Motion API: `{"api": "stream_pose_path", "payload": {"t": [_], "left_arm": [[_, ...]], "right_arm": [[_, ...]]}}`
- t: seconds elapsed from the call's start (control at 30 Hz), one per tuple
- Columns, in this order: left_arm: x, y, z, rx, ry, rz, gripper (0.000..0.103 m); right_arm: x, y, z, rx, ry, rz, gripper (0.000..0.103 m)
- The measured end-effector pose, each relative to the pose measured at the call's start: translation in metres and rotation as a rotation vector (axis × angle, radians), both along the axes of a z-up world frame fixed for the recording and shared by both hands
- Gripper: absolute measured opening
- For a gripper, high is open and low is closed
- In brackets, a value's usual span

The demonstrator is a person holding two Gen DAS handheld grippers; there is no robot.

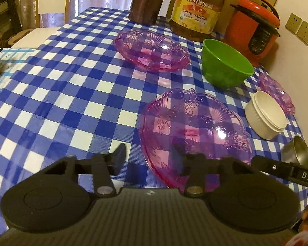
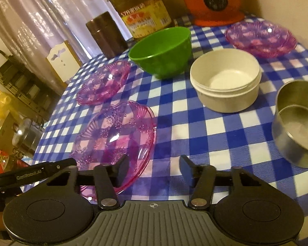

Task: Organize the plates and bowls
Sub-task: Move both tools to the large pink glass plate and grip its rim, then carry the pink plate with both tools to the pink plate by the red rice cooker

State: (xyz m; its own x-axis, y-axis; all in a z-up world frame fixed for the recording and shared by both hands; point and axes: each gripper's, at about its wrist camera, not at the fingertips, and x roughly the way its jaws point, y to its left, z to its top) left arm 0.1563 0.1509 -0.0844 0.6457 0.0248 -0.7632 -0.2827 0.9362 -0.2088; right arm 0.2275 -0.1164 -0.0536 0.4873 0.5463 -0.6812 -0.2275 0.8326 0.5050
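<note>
Both the left gripper (image 1: 148, 160) and right gripper (image 2: 153, 169) hang spread, pinching nothing, astride opposite rims of the near pink plate (image 1: 195, 127) on the desk (image 1: 71, 94); uneven squeezing could skid it toward the white bowl (image 2: 225, 80).

Right of my left claw, the steel bowl (image 1: 297, 151) is cut by the frame edge; my right finger hides behind the pink plate (image 1: 195, 127).

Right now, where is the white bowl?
The white bowl sits right of centre in the right wrist view, on the checked tablecloth, between the green bowl and the steel bowl, in front of a small pink dish.
</note>
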Motion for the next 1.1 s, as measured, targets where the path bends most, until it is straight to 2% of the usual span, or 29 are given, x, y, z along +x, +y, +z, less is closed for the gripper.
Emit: {"api": "stream_pose_path", "payload": {"t": [0.13,0.2,0.33,0.4,0.5,0.8,1.1], "left_arm": [[0.005,0.000,-0.004,0.008,-0.012,-0.004,0.032],[0.008,-0.001,-0.007,0.009,-0.008,-0.011,0.028],[0.011,-0.002,-0.010,0.017,-0.005,-0.020,0.020],[0.011,-0.001,-0.011,0.020,-0.003,-0.017,0.016],[0.012,-0.001,-0.011,0.026,-0.001,-0.008,0.010],[0.011,-0.007,-0.001,0.035,-0.013,-0.025,0.009],[0.016,-0.031,0.032,0.036,-0.056,-0.079,0.009]], "right_arm": [[0.004,0.003,-0.006,-0.003,0.005,-0.003,0.043],[0.006,0.005,-0.008,-0.003,0.006,-0.001,0.035],[0.009,0.010,-0.009,0.007,0.009,0.007,0.027],[0.012,0.015,-0.009,0.011,0.010,0.011,0.019],[0.012,0.017,-0.009,0.009,0.008,0.014,0.012],[0.010,0.011,-0.004,0.006,-0.002,-0.004,0.011],[0.005,-0.014,0.021,0.016,-0.046,-0.056,0.010]]}}
